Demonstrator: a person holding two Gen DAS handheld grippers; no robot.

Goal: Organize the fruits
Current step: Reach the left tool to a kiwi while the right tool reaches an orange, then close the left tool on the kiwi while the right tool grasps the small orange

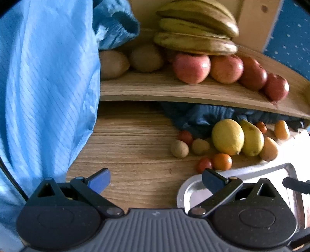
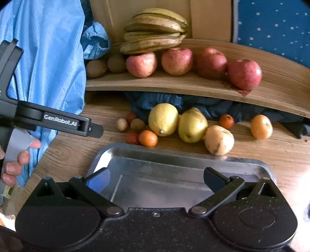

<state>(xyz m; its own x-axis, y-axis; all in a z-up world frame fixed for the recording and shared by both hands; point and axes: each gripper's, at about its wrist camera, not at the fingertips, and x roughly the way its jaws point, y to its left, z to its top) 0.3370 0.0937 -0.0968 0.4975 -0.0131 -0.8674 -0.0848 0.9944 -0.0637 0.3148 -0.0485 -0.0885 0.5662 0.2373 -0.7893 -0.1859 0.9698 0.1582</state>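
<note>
My left gripper (image 1: pixel 156 181) is open and empty above the wooden table, left of the metal tray (image 1: pixel 190 191). My right gripper (image 2: pixel 156 180) is open and empty over the metal tray (image 2: pixel 174 155). Beyond the tray lie a lemon (image 2: pixel 163 119), a yellow pear (image 2: pixel 192 125), another pear (image 2: pixel 219 140), small oranges (image 2: pixel 148 138), tomatoes (image 2: pixel 132 138) and kiwis (image 2: pixel 122 124). On the raised shelf (image 2: pixel 174 83) sit several red apples (image 2: pixel 141 64), kiwis (image 2: pixel 96 68) and a banana bunch (image 2: pixel 155 31). The left gripper shows in the right wrist view (image 2: pixel 93 129).
A light blue garment (image 1: pixel 48 77) hangs at the left. A dark blue cloth (image 2: pixel 203 106) lies under the shelf. A cardboard box (image 2: pixel 209 17) stands behind the bananas. A blue dotted surface (image 2: pixel 275 23) is at the far right.
</note>
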